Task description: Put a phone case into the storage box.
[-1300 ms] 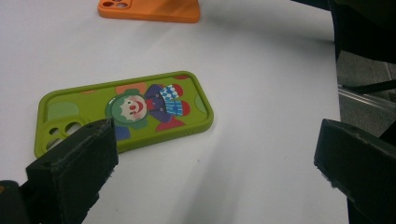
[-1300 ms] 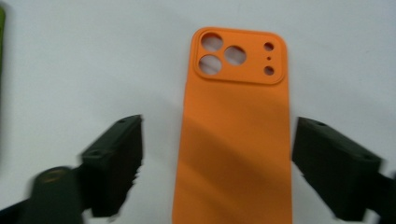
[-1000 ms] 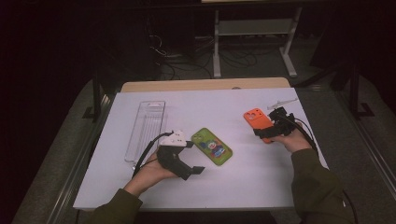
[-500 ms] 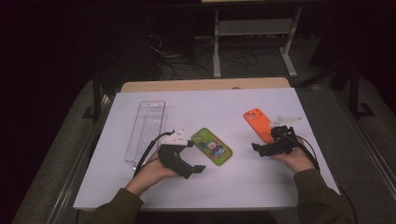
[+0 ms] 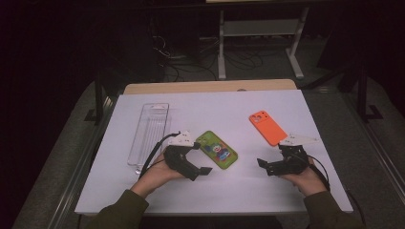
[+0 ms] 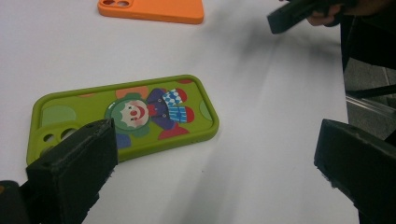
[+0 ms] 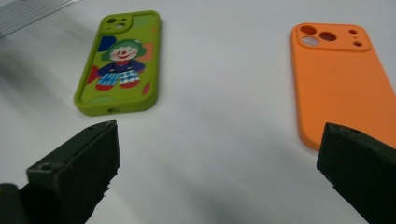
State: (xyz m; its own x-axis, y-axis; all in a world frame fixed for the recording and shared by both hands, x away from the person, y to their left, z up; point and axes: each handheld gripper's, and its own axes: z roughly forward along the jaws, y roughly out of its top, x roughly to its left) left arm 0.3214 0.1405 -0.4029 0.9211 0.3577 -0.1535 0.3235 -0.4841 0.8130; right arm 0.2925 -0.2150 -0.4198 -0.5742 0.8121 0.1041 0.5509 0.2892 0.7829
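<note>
White table [image 5: 239, 191] holds two phone cases and a clear tray [image 5: 149, 133] at the left. Green clown case [image 5: 218, 150] lies flat mid-table, orange case [image 5: 268, 127] flat to its right, the two apart. Left gripper [image 5: 203, 169] sits low just beside the green case's near end, jaws spread wide, nothing between them. Right gripper [image 5: 264, 165] rests near the orange case's near end, jaws wide too, empty. Tray contents hard to tell, looks bare.
</note>
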